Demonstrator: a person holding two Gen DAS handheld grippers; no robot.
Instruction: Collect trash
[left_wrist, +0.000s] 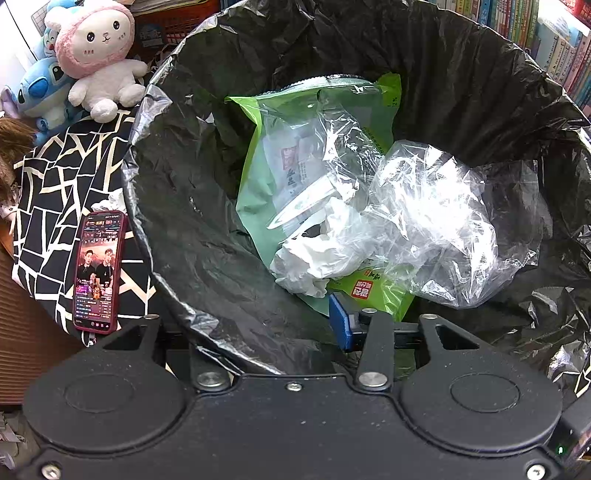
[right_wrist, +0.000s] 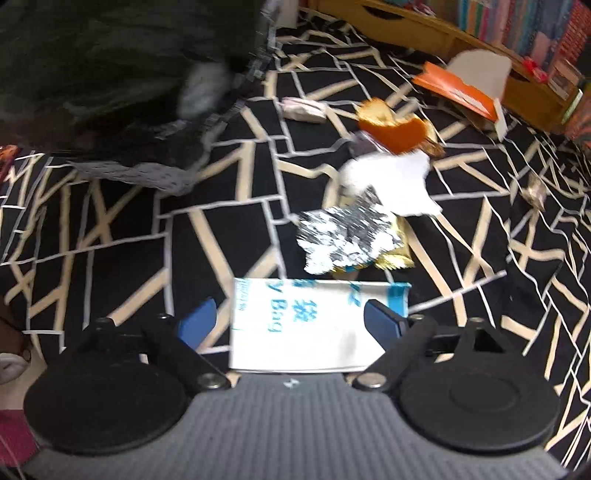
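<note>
Left tongs (left_wrist: 364, 325), partly closed, pinch the black trash bag's (left_wrist: 207, 266) rim; right tongs (right_wrist: 291, 321) gape wide around a white carton (right_wrist: 295, 328) on the patterned cloth (right_wrist: 110, 229), pads not pressing it.

Beside the black-and-cream patterned cloth (left_wrist: 55, 206) we saw a smartphone (left_wrist: 96, 271) in a dark red case, its screen lit with a video page and its lower end trailing a cable. Above it, we found a pink-hooded white plush rabbit (left_wrist: 101, 55) sitting upright against a blue Stitch plush toy (left_wrist: 38, 88), with a second blue-and-white plush half hidden behind them. Along the far edge, we made out rows of upright books (left_wrist: 554, 40) on shelving, and in the right wrist view a low wooden shelf unit (right_wrist: 480, 55) stood at the cloth's far side.
</note>
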